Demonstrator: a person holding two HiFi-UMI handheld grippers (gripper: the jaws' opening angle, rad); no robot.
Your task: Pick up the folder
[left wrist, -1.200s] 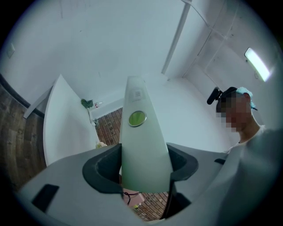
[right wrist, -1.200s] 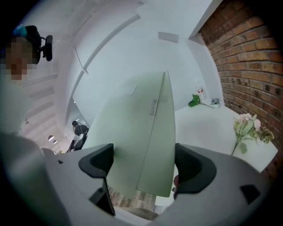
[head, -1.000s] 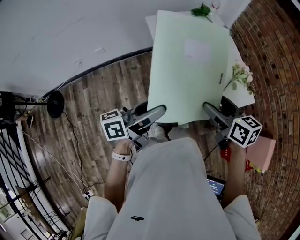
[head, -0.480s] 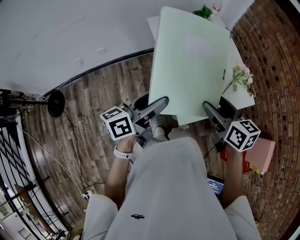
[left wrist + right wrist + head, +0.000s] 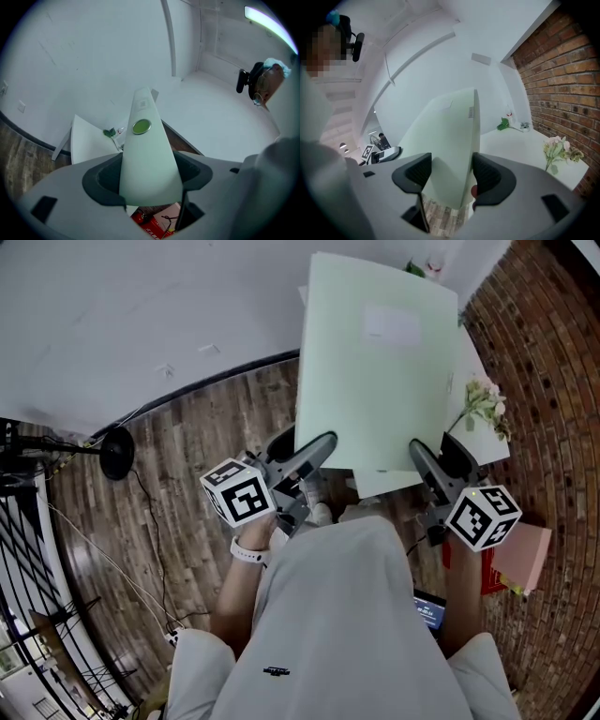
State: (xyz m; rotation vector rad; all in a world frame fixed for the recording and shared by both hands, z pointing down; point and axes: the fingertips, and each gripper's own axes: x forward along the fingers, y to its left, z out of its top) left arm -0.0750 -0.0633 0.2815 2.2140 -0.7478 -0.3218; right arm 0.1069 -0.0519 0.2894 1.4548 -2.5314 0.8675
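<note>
We see a white table [image 5: 483, 439] standing against a brick wall [image 5: 548, 343]. A bunch of pale flowers [image 5: 486, 401] lies on the table's right side, and a green sprig [image 5: 413, 269] lies at its far end. Past the table's near corner, by the wall, are a pink book [image 5: 523, 554] and a red packet [image 5: 488, 575], with a small lit screen [image 5: 429, 610] close by. Well left of the table, on the wooden floor [image 5: 187, 446], a round black base [image 5: 116, 453] stands with a thin cable [image 5: 141, 512] running near it.
</note>
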